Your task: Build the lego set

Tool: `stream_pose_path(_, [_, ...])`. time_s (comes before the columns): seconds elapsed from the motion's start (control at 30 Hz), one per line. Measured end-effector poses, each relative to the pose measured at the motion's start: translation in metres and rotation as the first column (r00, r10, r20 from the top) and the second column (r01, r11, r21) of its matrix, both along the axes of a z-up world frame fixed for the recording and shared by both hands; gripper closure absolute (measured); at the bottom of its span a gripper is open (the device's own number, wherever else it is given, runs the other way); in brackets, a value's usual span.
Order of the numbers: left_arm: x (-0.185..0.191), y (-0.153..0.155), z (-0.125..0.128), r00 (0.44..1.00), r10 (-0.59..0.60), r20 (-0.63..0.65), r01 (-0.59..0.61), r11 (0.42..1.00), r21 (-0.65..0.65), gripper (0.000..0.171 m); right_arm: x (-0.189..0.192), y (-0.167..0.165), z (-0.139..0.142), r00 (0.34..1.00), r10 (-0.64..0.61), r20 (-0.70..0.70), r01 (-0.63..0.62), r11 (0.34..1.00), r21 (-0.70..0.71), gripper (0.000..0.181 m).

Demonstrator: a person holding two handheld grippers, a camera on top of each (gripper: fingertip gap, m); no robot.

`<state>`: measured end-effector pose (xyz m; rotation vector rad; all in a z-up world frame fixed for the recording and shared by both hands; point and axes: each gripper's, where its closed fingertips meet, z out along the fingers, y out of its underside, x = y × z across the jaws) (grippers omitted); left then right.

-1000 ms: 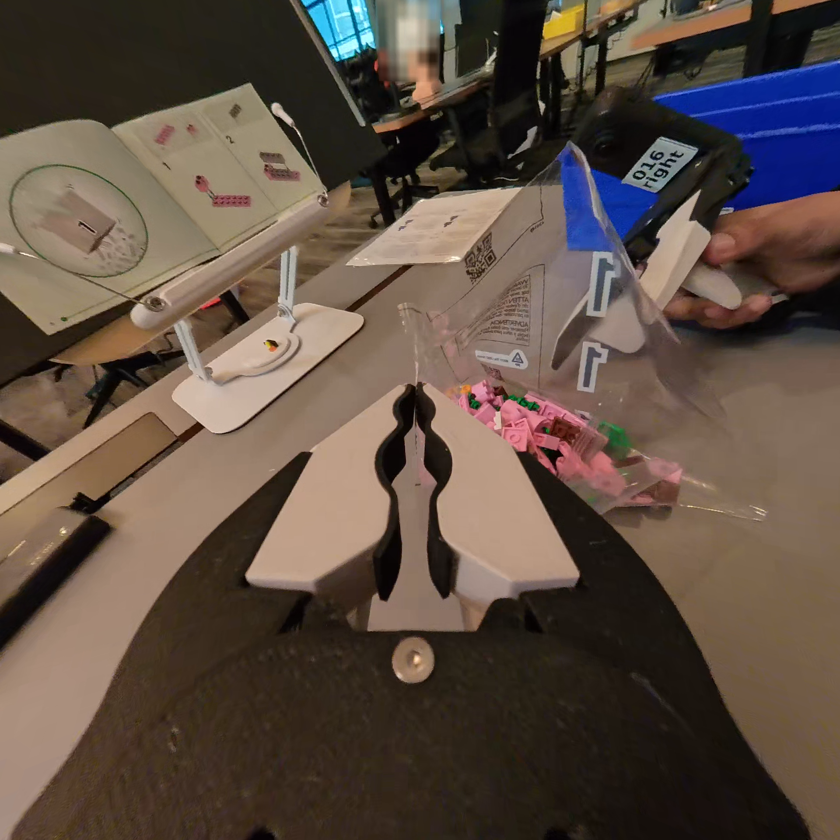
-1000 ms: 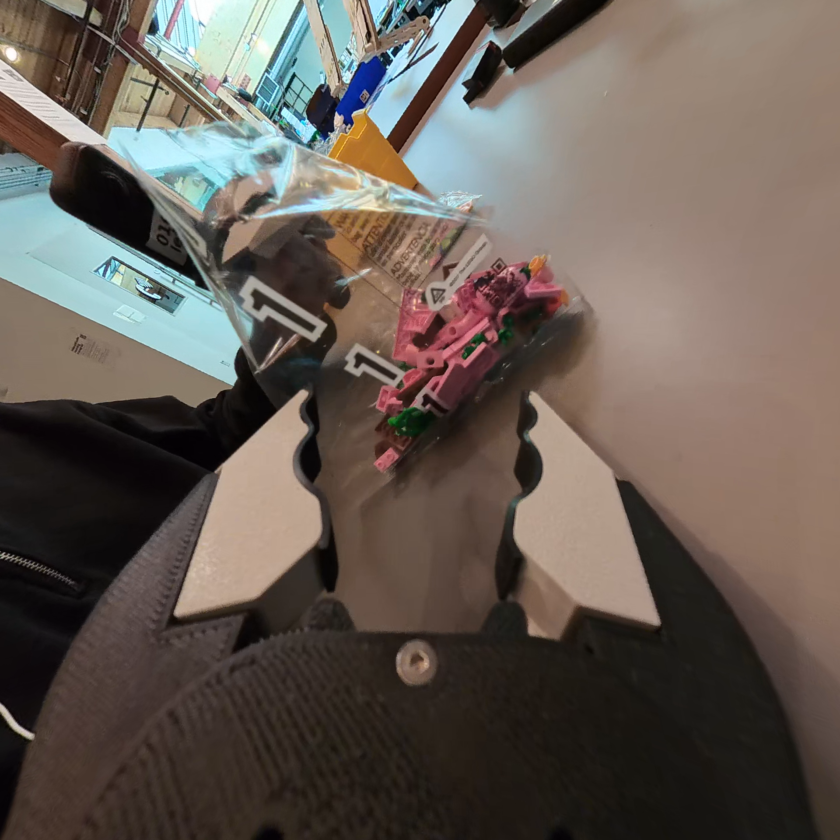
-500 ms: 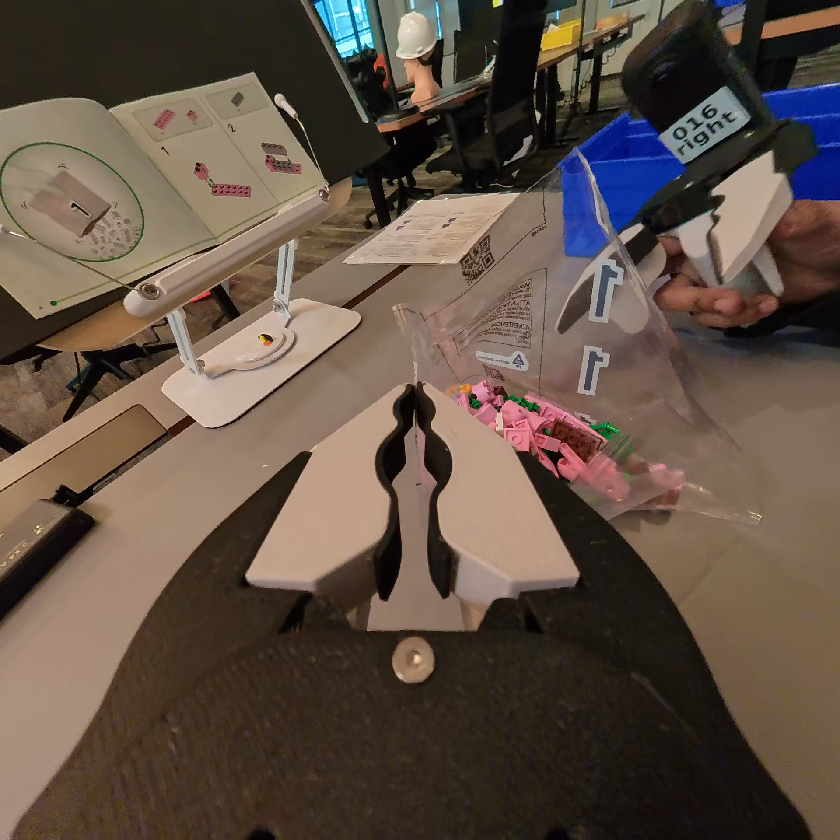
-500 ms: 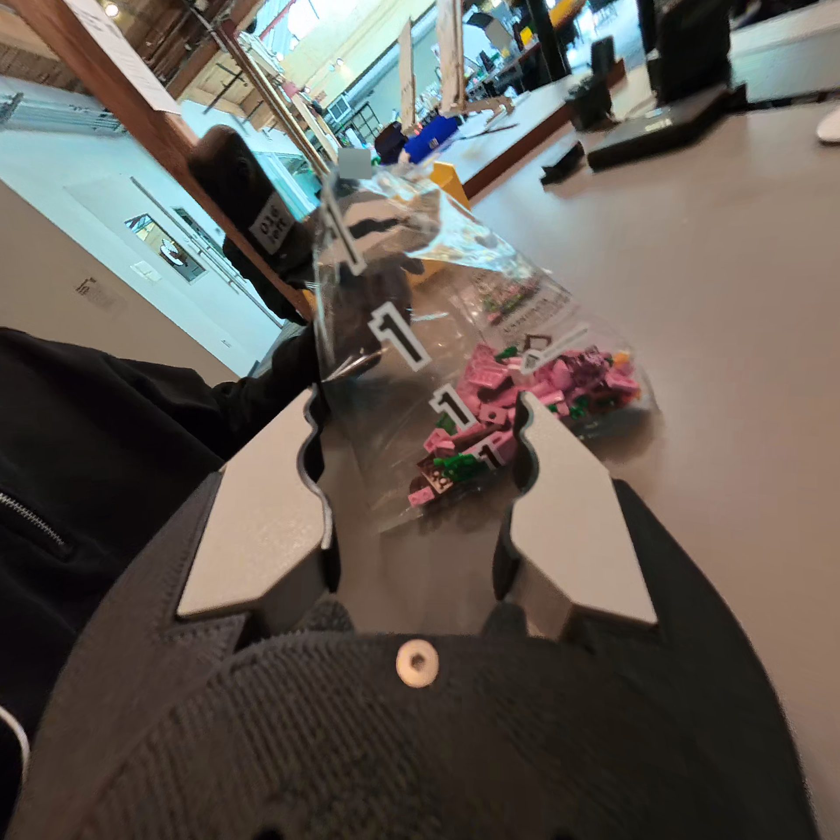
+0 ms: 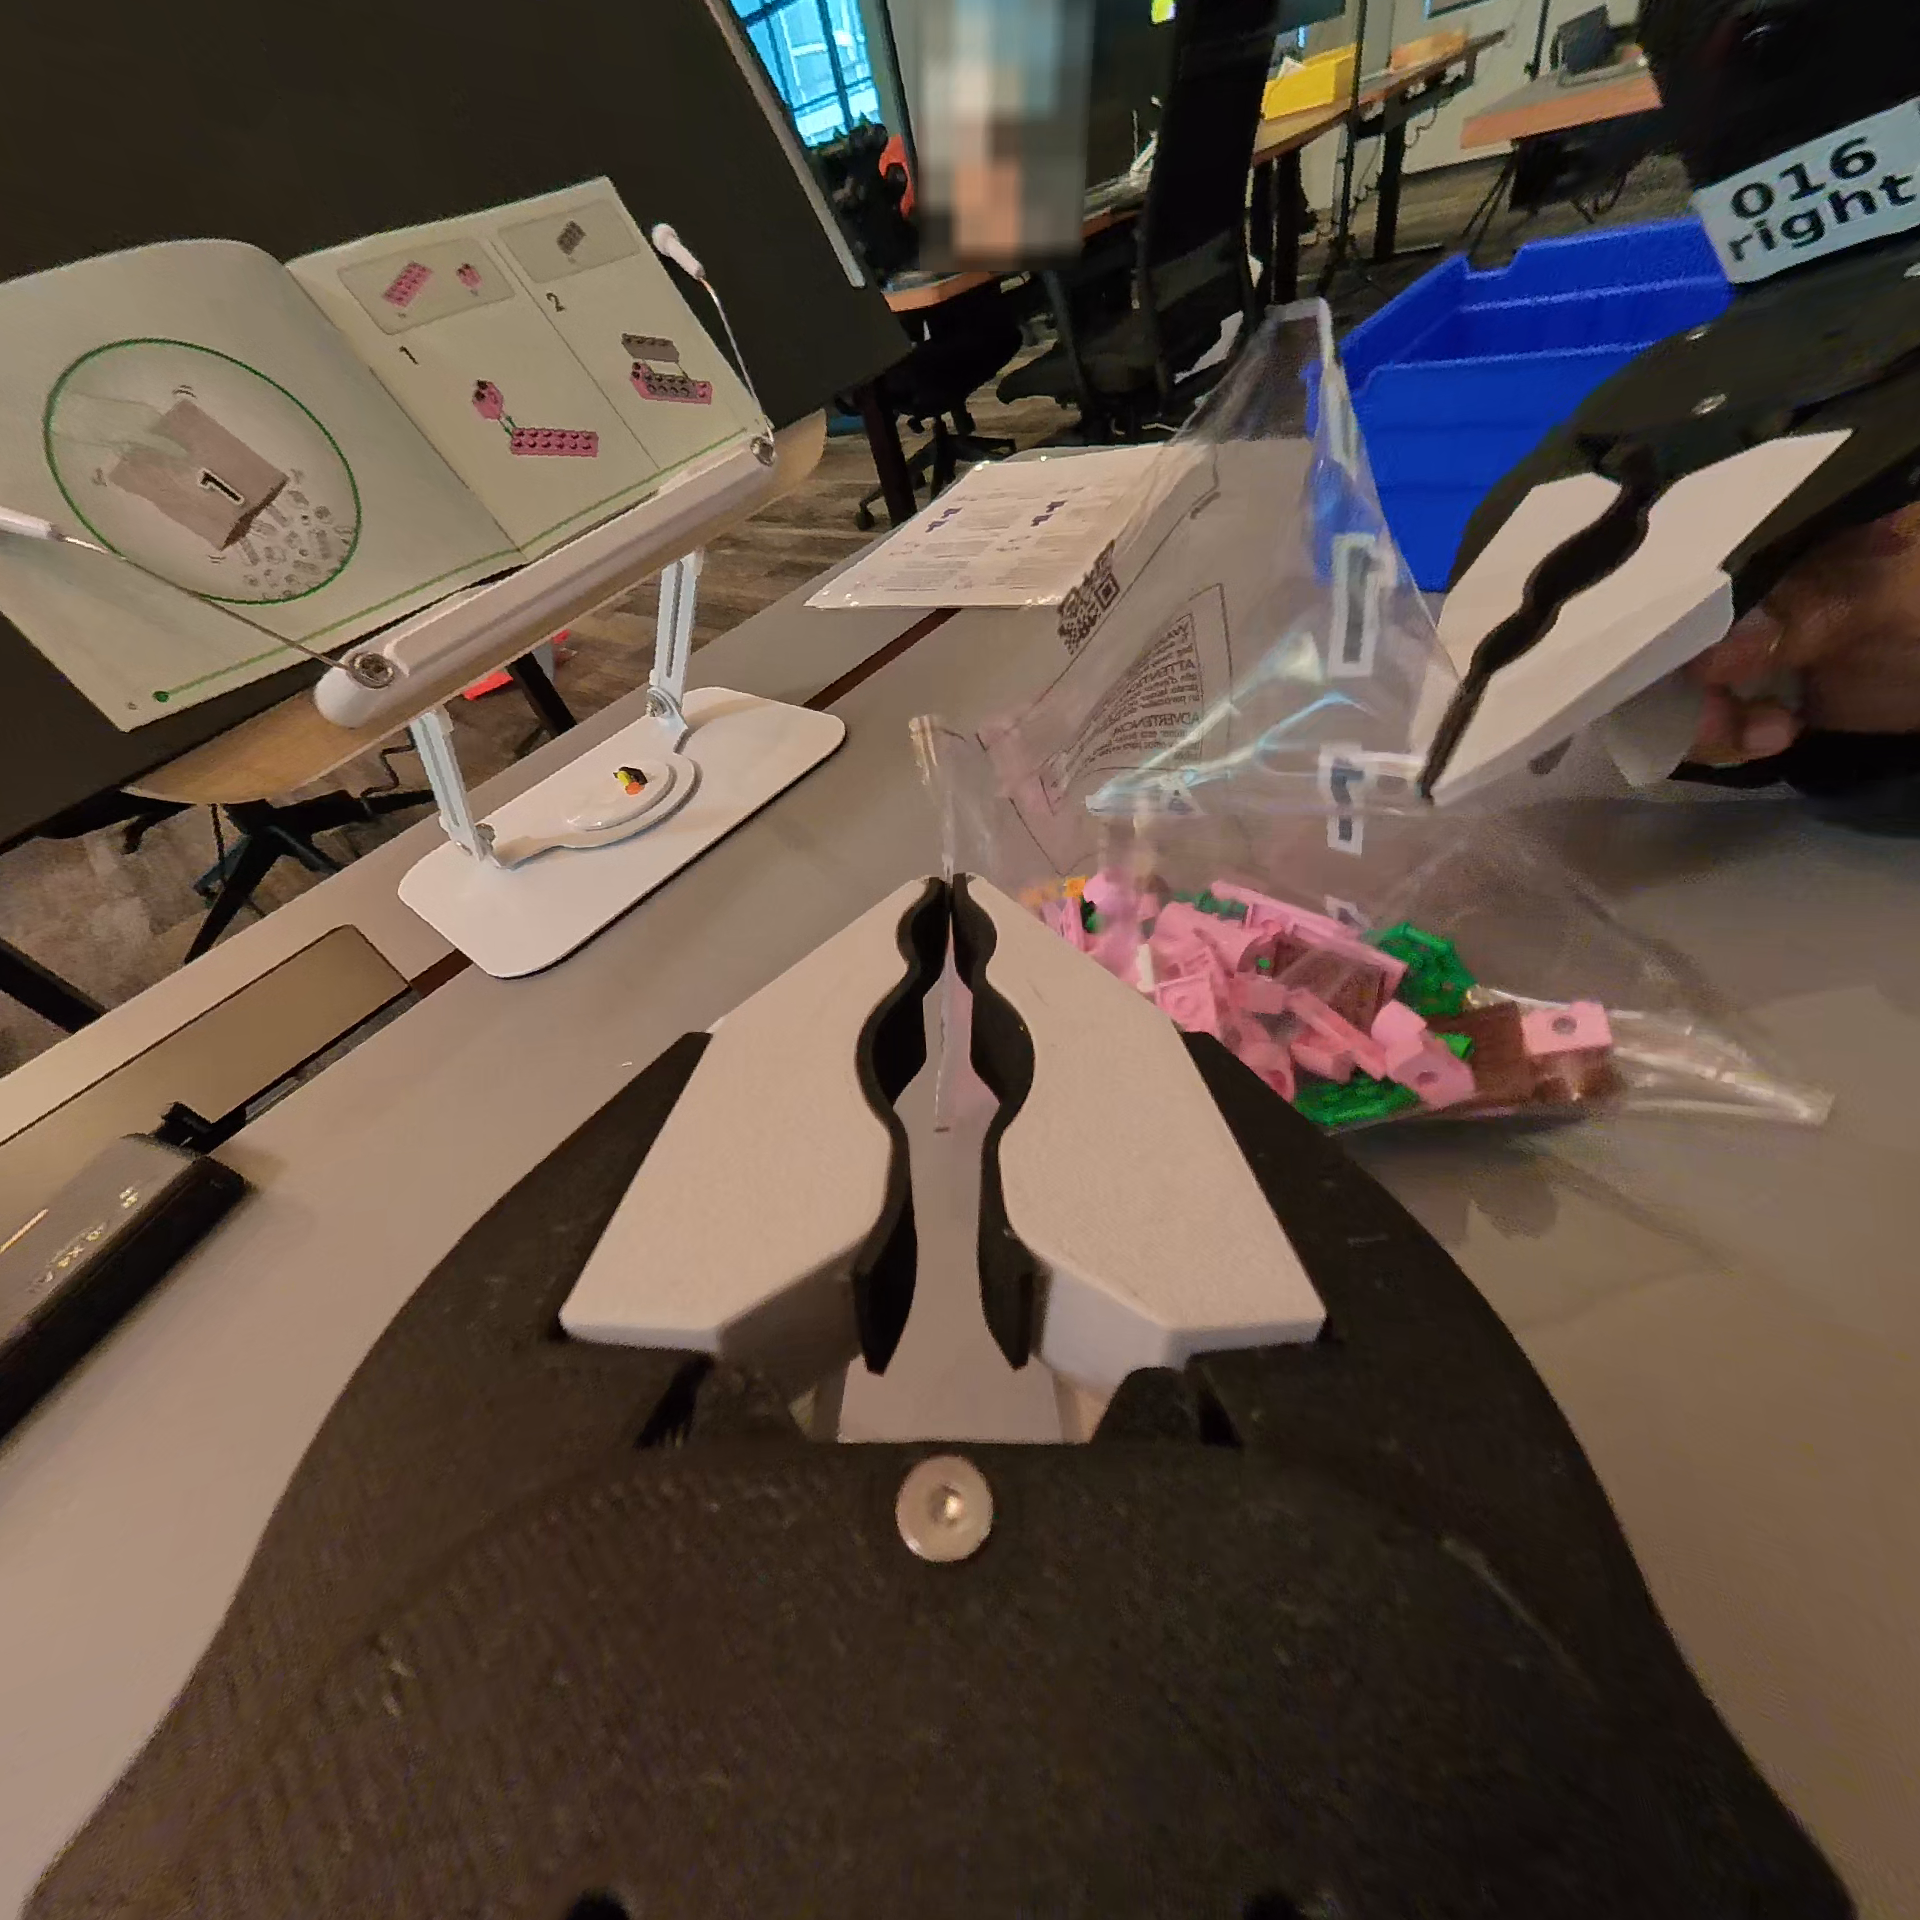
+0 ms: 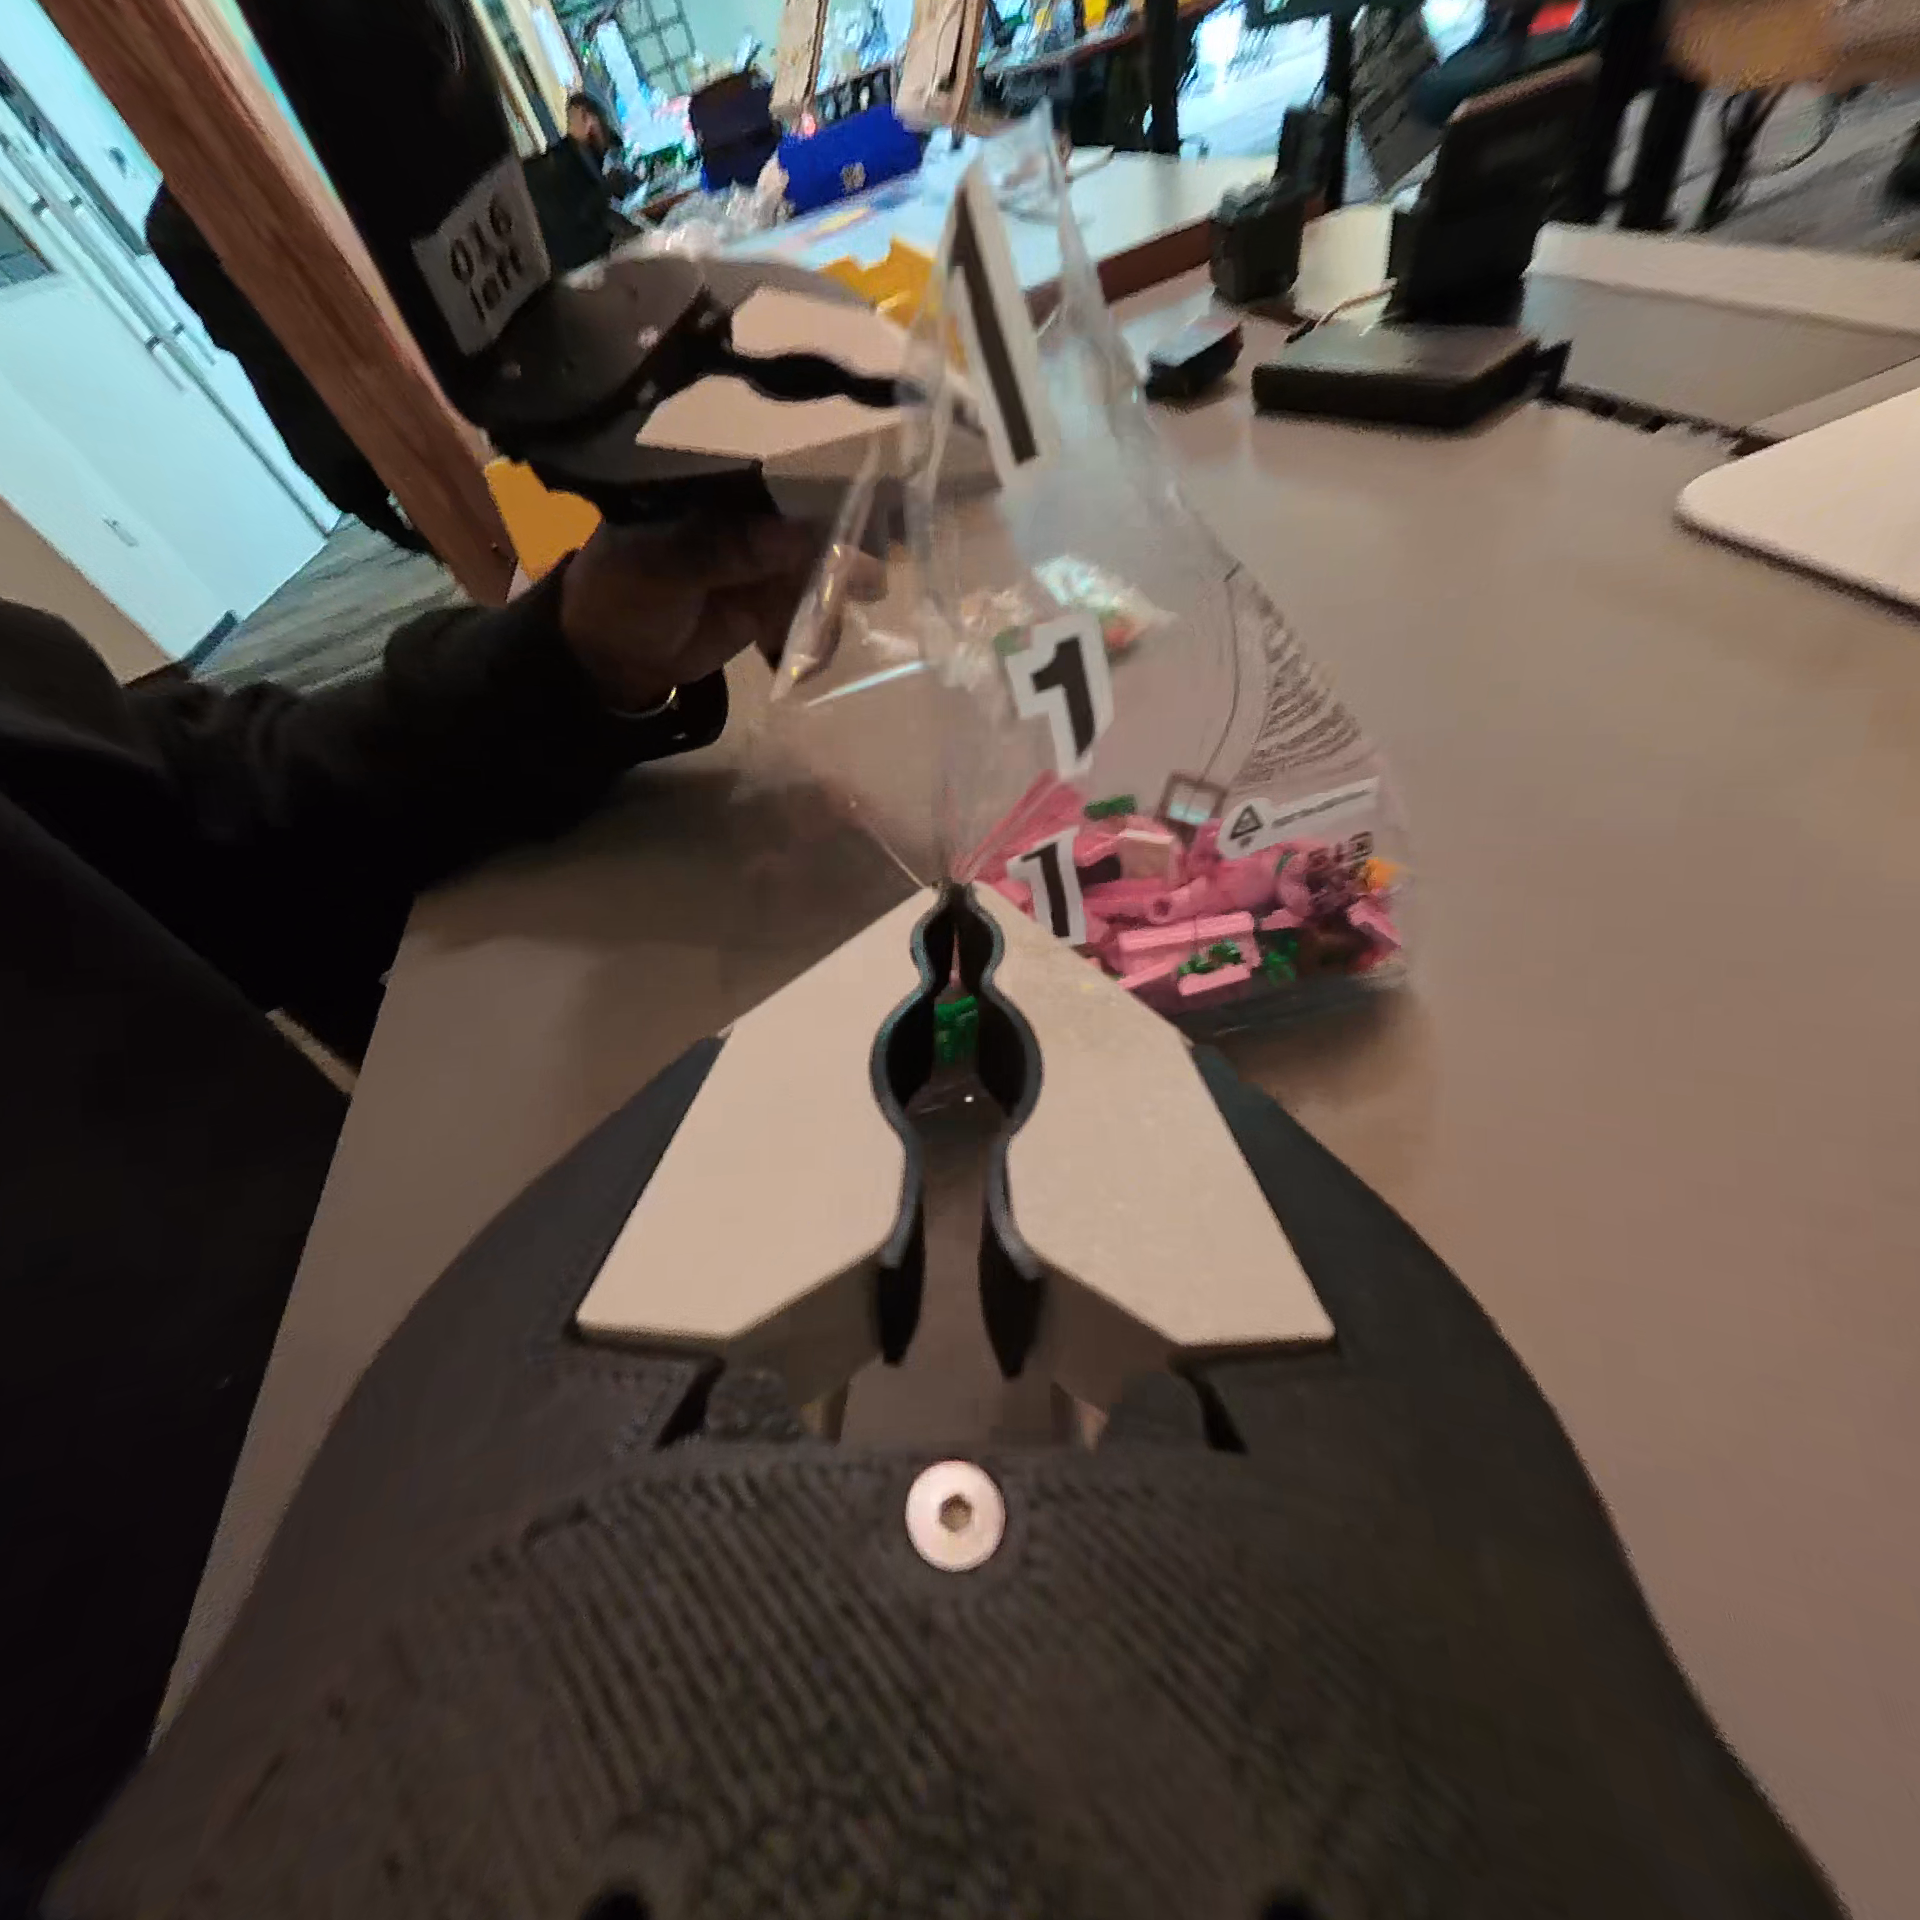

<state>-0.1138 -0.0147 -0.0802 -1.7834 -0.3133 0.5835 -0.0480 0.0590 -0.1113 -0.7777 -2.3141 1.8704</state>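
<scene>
Opening step: the left hand-held gripper [image 5: 951,883] and right hand-held gripper [image 6: 951,888] each pinch the clear plastic bag of pink, green and brown bricks [image 5: 1226,727], jaws closed on film; the bag's base rests on the grey desk [image 5: 1558,1351]. Next, I judge, they must pull apart to tear it.

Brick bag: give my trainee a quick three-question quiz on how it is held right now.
1. True or false: both tongs, left and right, are shut on the brick bag.
2. Where do the bricks sit? A) loose on the table B) inside the bag C) in the blue bin
3. What props the instruction booklet?

Key: 1 true; 2 B; 3 a white stand.
</scene>
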Motion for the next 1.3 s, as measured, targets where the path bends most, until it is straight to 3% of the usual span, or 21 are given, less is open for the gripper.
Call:
stream_pose_path(0.1, [-0.002, -0.003, 0.004, 1.0, 0.015, -0.001, -0.015, 0.999, 0.029, 0.17, -0.009, 0.014, 0.015, 0.996, -0.073, -0.046, 0.071, 0.996, -0.053, 0.181])
stream_pose_path(0.3, [-0.001, -0.01, 0.024, 1.0, 0.013, -0.02, -0.01, 0.988, 0.157, 0.152, -0.016, 0.034, 0.033, 0.978, -0.167, -0.128, 0.157, 0.984, -0.084, 0.181])
stream_pose_path(0.4, [0.015, 0.0, 0.029, 0.996, -0.081, -0.037, 0.087, 0.98, 0.179, 0.141, -0.015, 0.037, 0.041, 0.966, -0.183, -0.18, 0.169, 0.981, -0.093, 0.181])
stream_pose_path(0.47, [0.038, 0.013, 0.031, 0.977, -0.207, -0.057, 0.214, 0.96, 0.178, 0.134, -0.015, 0.038, 0.044, 0.962, -0.195, -0.191, 0.179, 0.979, -0.101, 0.181])
stream_pose_path(0.53, [0.069, 0.029, 0.03, 0.934, -0.349, -0.077, 0.356, 0.922, 0.15, 0.127, -0.017, 0.039, 0.042, 0.963, -0.205, -0.178, 0.191, 0.977, -0.092, 0.181])
stream_pose_path(0.67, [0.12, 0.057, 0.017, 0.856, -0.5, -0.128, 0.509, 0.86, 0.044, 0.099, -0.018, 0.035, 0.033, 0.97, -0.197, -0.146, 0.189, 0.98, -0.067, 0.181])
stream_pose_path(0.8, [0.146, 0.08, -0.011, 0.827, -0.551, -0.11, 0.538, 0.833, -0.128, 0.084, -0.017, 0.029, 0.031, 0.976, -0.178, -0.122, 0.169, 0.982, -0.084, 0.181])
stream_pose_path(0.97, [0.139, 0.09, -0.035, 0.838, -0.487, -0.246, 0.4, 0.855, -0.33, 0.095, -0.012, 0.019, 0.029, 0.985, -0.14, -0.103, 0.13, 0.987, -0.094, 0.181])
stream_pose_path(1.07, [0.133, 0.091, -0.046, 0.799, -0.475, -0.369, 0.299, 0.846, -0.442, 0.106, -0.009, 0.013, 0.027, 0.988, -0.118, -0.097, 0.109, 0.99, -0.091, 0.181])
stream_pose_path(1.17, [0.133, 0.091, -0.043, 0.74, -0.472, -0.479, 0.241, 0.851, -0.466, 0.132, -0.007, 0.008, 0.024, 0.99, -0.102, -0.092, 0.095, 0.992, -0.086, 0.181])
stream_pose_path(1.3, [0.138, 0.089, -0.035, 0.733, -0.476, -0.485, 0.269, 0.859, -0.436, 0.163, -0.006, 0.007, 0.027, 0.992, -0.098, -0.085, 0.088, 0.989, -0.118, 0.181])
